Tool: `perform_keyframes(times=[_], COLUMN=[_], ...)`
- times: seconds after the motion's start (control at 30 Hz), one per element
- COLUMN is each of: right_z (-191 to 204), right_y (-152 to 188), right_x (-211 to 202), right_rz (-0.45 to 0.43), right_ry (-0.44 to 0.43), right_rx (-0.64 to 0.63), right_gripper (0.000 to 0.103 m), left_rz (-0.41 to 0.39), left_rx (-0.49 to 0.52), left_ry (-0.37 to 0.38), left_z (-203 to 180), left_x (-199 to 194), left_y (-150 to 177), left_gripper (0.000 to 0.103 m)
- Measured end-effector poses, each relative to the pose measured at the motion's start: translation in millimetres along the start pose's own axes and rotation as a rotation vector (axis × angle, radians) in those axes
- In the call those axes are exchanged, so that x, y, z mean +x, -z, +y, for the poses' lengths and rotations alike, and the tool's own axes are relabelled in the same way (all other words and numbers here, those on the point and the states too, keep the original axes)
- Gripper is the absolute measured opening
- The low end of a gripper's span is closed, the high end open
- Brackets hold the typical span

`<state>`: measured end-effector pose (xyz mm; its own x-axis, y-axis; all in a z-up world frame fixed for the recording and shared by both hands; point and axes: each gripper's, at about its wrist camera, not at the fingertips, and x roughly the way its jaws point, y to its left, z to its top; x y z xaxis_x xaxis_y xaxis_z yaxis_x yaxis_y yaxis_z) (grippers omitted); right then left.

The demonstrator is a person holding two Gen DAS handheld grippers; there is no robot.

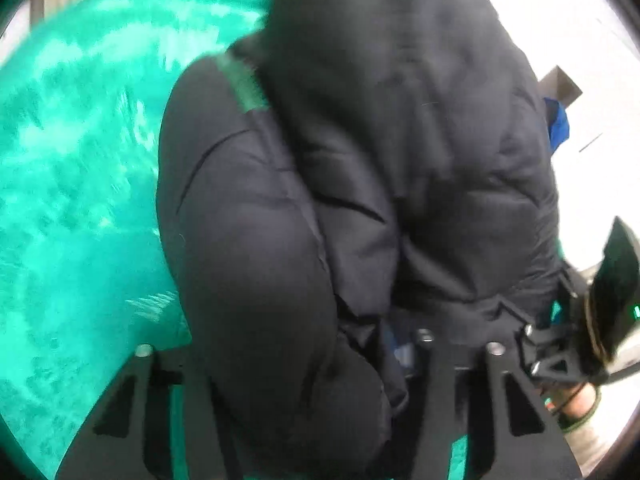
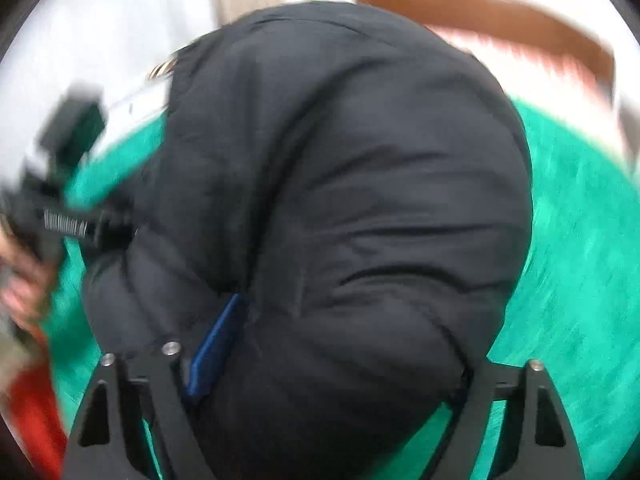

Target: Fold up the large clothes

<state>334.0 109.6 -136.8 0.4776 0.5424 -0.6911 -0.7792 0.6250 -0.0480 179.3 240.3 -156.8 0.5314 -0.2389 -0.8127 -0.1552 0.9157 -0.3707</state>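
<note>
A bulky black puffer jacket [image 1: 360, 160] lies bunched on a green fuzzy cover [image 1: 80, 180]. In the left wrist view its padded fold fills the gap of my left gripper [image 1: 312, 352] and presses against both fingers. The right wrist view shows the same jacket [image 2: 340, 200] bulging between the fingers of my right gripper [image 2: 332, 360] and touching both, with a blue label [image 2: 216, 344] against the left finger. Each gripper also shows in the other's view at the jacket's edge: the right gripper [image 1: 560, 360] and, blurred, the left gripper [image 2: 68, 220].
The green cover [image 2: 580, 260] spreads around the jacket on both sides. A brown wooden piece [image 2: 480, 12] stands behind it. A blue item [image 1: 558, 120] lies past the jacket's right edge. A person's hand [image 2: 20, 292] and something red [image 2: 32, 420] are at the left.
</note>
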Motion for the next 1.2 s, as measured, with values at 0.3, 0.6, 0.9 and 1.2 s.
perform_keyframes(times=[0.3, 0.6, 0.9, 1.2], right_z=[25, -114, -152, -82], right_y=[-14, -95, -21, 35], right_x=[-59, -16, -48, -183], right_rz=[-0.277, -0.143, -0.104, -0.491], right_ry=[0.105, -0.059, 0.061, 0.245], right_rx=[-0.181, 0.159, 0.372, 0.293], right_gripper=[0.071, 0.093, 0.099, 0.103], left_rz=[-0.214, -0.285, -0.387, -0.7], left_rx=[0.066, 0.092, 0.071, 0.219], left_ry=[0.015, -0.057, -0.204, -0.462], left_z=[-43, -69, -43, -122], left_x=[-73, -47, -48, -142], left_y=[-1, -95, -33, 70], left_gripper=[0.04, 0.069, 0.093, 0.103])
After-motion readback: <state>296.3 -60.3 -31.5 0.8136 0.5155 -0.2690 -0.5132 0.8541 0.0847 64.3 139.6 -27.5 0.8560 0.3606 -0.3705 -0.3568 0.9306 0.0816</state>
